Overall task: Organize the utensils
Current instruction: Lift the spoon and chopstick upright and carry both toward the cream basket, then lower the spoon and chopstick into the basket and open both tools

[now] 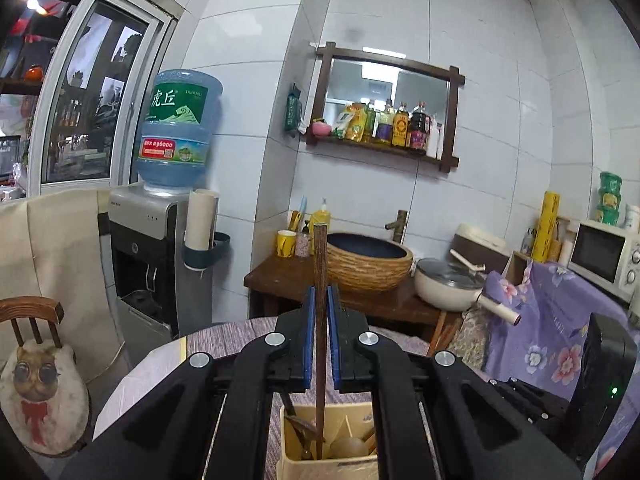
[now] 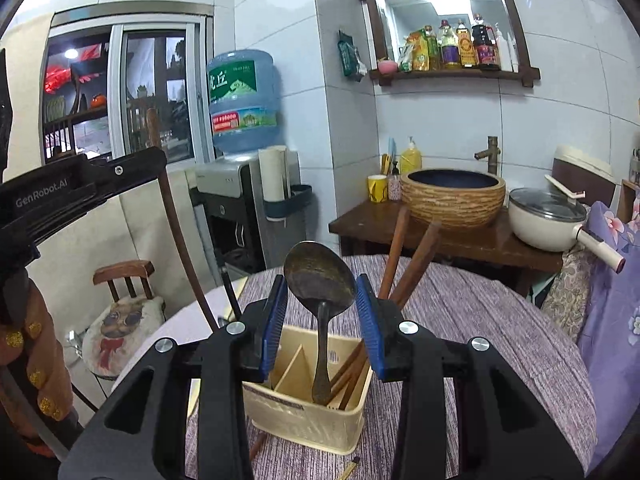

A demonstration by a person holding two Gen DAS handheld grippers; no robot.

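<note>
Clamped between the blue pads of the left tongs point(image 1: 321, 312), a dark wooden chopstick point(image 1: 320, 280) stands almost upright, its lower end reaching down into the cream utensil holder point(image 1: 328, 460) directly below. From the left wrist view, that holder already contains a few wooden utensils, too crowded to tell apart.

From the right wrist view, the right tongs point(image 2: 322, 304) are spread wide on either side of a dark metal spoon point(image 2: 320, 276), which stands bowl-up in the utensil holder point(image 2: 308, 416); the pads do not touch it. A thin divider splits the holder into compartments. Two brown wooden chopsticks point(image 2: 404, 256) lean out of the same compartment as the spoon, slanting up to the right past the right pad. The left tongs point(image 2: 80, 184) enter this view from the left edge, with their chopstick point(image 2: 176, 224) slanting down toward the holder.

The holder sits on a round table point(image 2: 480, 320) covered with a purple striped cloth. Beyond it are a woven-look basin point(image 2: 454, 196) on a dark wooden stand, a lidded cream pan point(image 2: 548, 220), a water dispenser point(image 2: 244, 184) and a small chair point(image 2: 124, 320) with a cat cushion.
</note>
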